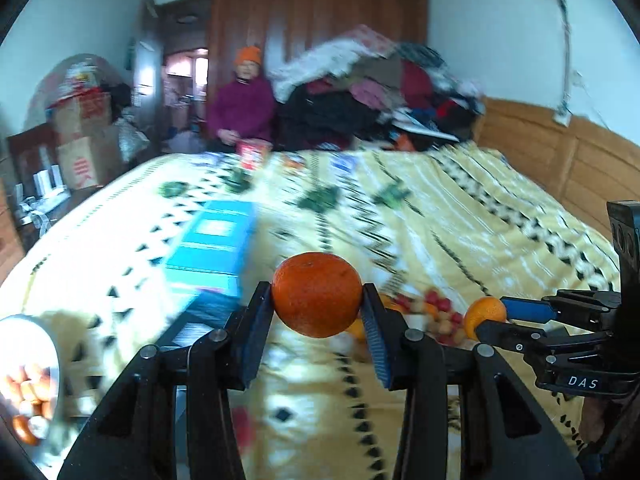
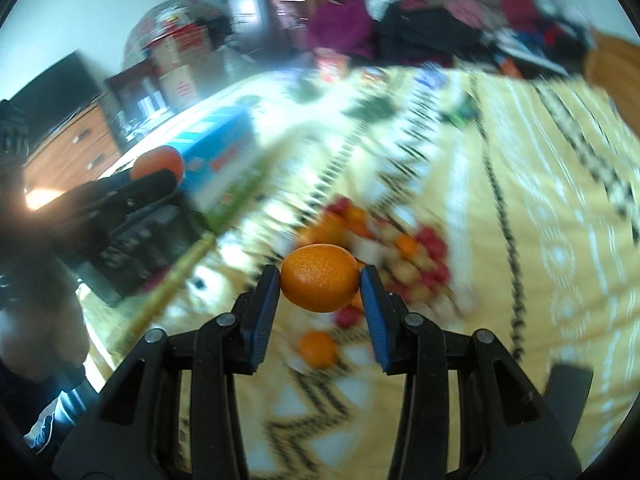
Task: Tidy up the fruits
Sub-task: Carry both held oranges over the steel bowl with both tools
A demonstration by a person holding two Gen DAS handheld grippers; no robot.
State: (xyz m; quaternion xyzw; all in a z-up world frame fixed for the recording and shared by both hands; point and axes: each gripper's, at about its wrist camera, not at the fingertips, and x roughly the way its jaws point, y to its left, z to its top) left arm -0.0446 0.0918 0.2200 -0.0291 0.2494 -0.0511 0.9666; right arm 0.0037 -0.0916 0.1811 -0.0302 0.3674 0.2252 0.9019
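Observation:
My left gripper (image 1: 318,308) is shut on a dark orange tangerine (image 1: 316,294), held above the yellow patterned bedspread (image 1: 460,220). My right gripper (image 2: 320,280) is shut on a lighter orange tangerine (image 2: 319,276); it also shows in the left wrist view (image 1: 486,314) at the right. A pile of mixed red and orange fruits (image 2: 400,248) lies on the bedspread just beyond the right gripper, and shows in the left wrist view (image 1: 424,312) behind the left fingers. A metal bowl (image 1: 28,336) holding small fruits sits at the lower left.
A blue box (image 1: 216,252) lies on the bed left of centre. A person in a purple coat (image 1: 242,108) sits at the far edge beside a clothes pile (image 1: 380,92). A wooden headboard (image 1: 560,152) runs along the right. Cardboard boxes (image 1: 84,136) stand at far left.

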